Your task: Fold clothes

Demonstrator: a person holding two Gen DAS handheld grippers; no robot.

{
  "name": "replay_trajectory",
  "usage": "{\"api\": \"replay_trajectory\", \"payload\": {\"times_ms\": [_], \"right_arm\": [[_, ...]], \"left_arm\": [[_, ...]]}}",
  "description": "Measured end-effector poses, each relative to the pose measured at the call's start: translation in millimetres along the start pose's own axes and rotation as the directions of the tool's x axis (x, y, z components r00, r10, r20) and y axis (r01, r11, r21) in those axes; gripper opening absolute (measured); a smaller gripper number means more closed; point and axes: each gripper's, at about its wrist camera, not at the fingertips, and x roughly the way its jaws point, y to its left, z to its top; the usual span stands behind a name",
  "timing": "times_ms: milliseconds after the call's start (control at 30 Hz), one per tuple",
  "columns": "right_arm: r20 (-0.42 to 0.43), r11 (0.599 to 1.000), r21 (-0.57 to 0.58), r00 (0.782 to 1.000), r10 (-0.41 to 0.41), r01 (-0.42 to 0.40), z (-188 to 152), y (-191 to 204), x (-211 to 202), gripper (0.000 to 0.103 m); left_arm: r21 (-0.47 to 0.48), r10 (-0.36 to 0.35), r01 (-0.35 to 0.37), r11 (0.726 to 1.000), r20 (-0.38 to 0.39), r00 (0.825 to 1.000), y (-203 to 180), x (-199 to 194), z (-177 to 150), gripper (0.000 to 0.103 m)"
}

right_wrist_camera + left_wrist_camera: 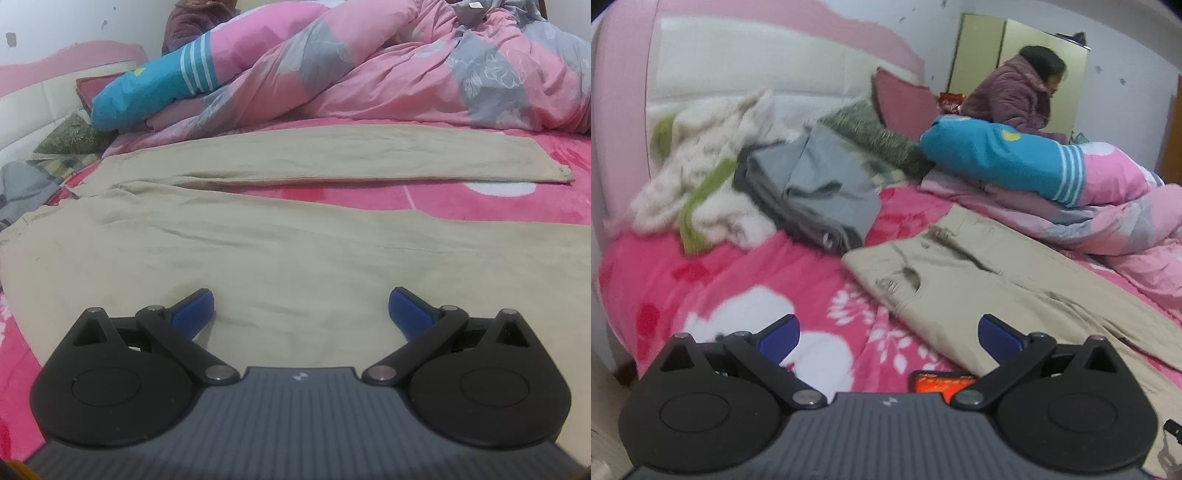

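I see a big bed (pixel 746 295) with a pink flower blanket on it. At the far side a puffy pink and grey quilt (pixel 406 66) is bunched up, and a blue and pink pillow (pixel 997 155) lies on top of it. A person in a purple coat (pixel 1015 92) sits behind the pillow.

The thing I have to fold is a pair of tan pants (pixel 277 251). They lie flat on the blanket with the two legs spread a little apart, and pink shows between them. The pants are long from left to right in the right camera. The waist end is on the left, and the leg ends run off to the right.

Near the headboard there is a heap of other clothes: a fluffy white and green one (pixel 701 184) and a grey one (pixel 812 184) just beside it.

My right gripper (pixel 301 314) is the closer one. It is low over the near leg, and the tan cloth fills the space in front of its fingers. The fingers are spread wide and hold nothing. The leg runs sideways across them.

My left gripper (pixel 888 336) is over the pink blanket, and the waist of the pants lies ahead and to its right. Its fingers are spread wide too, with nothing in them.

A small orange and black thing (pixel 942 384) peeks out just past the left gripper. I cannot tell what it is.

I think the near leg gets lifted over the far one next.
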Motion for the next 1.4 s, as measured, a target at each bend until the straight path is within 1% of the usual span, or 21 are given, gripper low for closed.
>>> {"api": "replay_trajectory", "payload": {"times_ms": [100, 200, 233, 267, 333, 400, 467, 533, 633, 667, 733, 800, 833, 867, 967, 1067, 1133, 1167, 1267, 1333, 1400], "right_arm": [[0.009, 0.998, 0.053, 0.999, 0.035, -0.035, 1, -8, -5, 0.102], [-0.015, 0.991, 0.128, 0.999, 0.042, -0.04, 8, -9, -12, 0.102], [-0.028, 0.984, 0.162, 0.997, 0.073, -0.067, 10, -3, -16, 0.102], [-0.041, 0.972, 0.196, 0.99, 0.137, -0.127, 11, 5, -19, 0.102], [-0.059, 0.933, 0.266, 0.962, 0.267, -0.242, 14, 23, -25, 0.102], [-0.073, 0.869, 0.347, 0.914, 0.4, -0.353, 14, 47, -27, 0.102], [-0.098, 0.779, 0.436, 0.837, 0.538, -0.45, 13, 73, -21, 0.102], [-0.13, 0.688, 0.524, 0.751, 0.648, -0.503, 12, 99, -11, 0.102], [-0.157, 0.557, 0.669, 0.639, 0.753, -0.492, 5, 127, 8, 0.102], [-0.158, 0.52, 0.717, 0.618, 0.77, -0.465, 1, 132, 14, 0.102], [-0.155, 0.455, 0.799, 0.597, 0.787, -0.393, -7, 139, 26, 0.102], [-0.149, 0.399, 0.862, 0.596, 0.789, -0.313, -16, 142, 36, 0.101], [-0.147, 0.379, 0.883, 0.603, 0.784, -0.278, -20, 143, 40, 0.1], [-0.143, 0.371, 0.893, 0.62, 0.772, -0.256, -22, 143, 40, 0.099], [-0.121, 0.356, 0.911, 0.69, 0.713, -0.209, -23, 138, 40, 0.094], [-0.103, 0.315, 0.937, 0.741, 0.664, -0.151, -26, 130, 46, 0.082], [-0.089, 0.28, 0.952, 0.759, 0.645, -0.126, -32, 126, 50, 0.075], [-0.079, 0.264, 0.957, 0.768, 0.636, -0.12, -35, 125, 49, 0.073], [-0.038, 0.212, 0.97, 0.789, 0.614, -0.118, -43, 119, 49, 0.058], [-0.018, 0.191, 0.974, 0.797, 0.604, -0.123, -47, 113, 49, 0.044], [0.001, 0.194, 0.97, 0.807, 0.59, -0.143, -48, 107, 47, 0.036]], "left_arm": [[-0.082, -0.046, 0.045, 0.996, -0.017, 0.999, 19, 16, -2, 0.103], [-0.137, -0.046, 0.044, 0.99, -0.01, 0.999, 34, 35, 1, 0.103], [-0.15, -0.041, 0.039, 0.988, -0.008, 0.999, 37, 42, 2, 0.103], [-0.16, -0.038, 0.036, 0.987, -0.009, 0.999, 40, 49, 5, 0.103], [-0.173, -0.043, 0.04, 0.984, -0.014, 0.999, 43, 62, 9, 0.102], [-0.189, -0.065, 0.061, 0.98, -0.015, 0.998, 45, 74, 12, 0.101], [-0.216, -0.112, 0.102, 0.971, -0.036, 0.993, 48, 89, 15, 0.096], [-0.261, -0.156, 0.135, 0.956, -0.062, 0.986, 52, 103, 17, 0.086], [-0.338, -0.203, 0.161, 0.927, -0.095, 0.975, 59, 125, 19, 0.073], [-0.359, -0.216, 0.166, 0.919, -0.104, 0.971, 61, 132, 20, 0.072], [-0.39, -0.232, 0.167, 0.905, -0.124, 0.965, 64, 147, 20, 0.067], [-0.42, -0.244, 0.161, 0.893, -0.152, 0.958, 66, 163, 19, 0.061], [-0.436, -0.247, 0.154, 0.887, -0.164, 0.955, 67, 170, 18, 0.06], [-0.444, -0.247, 0.15, 0.883, -0.169, 0.954, 68, 176, 18, 0.059], [-0.445, -0.243, 0.152, 0.883, -0.156, 0.957, 68, 187, 19, 0.055], [-0.451, -0.233, 0.145, 0.881, -0.148, 0.961, 67, 198, 23, 0.042], [-0.454, -0.226, 0.137, 0.881, -0.146, 0.963, 67, 205, 26, 0.032], [-0.456, -0.223, 0.134, 0.88, -0.145, 0.964, 67, 208, 27, 0.03], [-0.455, -0.205, 0.122, 0.882, -0.139, 0.969, 64, 211, 29, 0.022], [-0.442, -0.196, 0.123, 0.889, -0.124, 0.973, 62, 208, 30, 0.017], [-0.429, -0.187, 0.123, 0.895, -0.109, 0.976, 59, 205, 32, 0.012]]}}
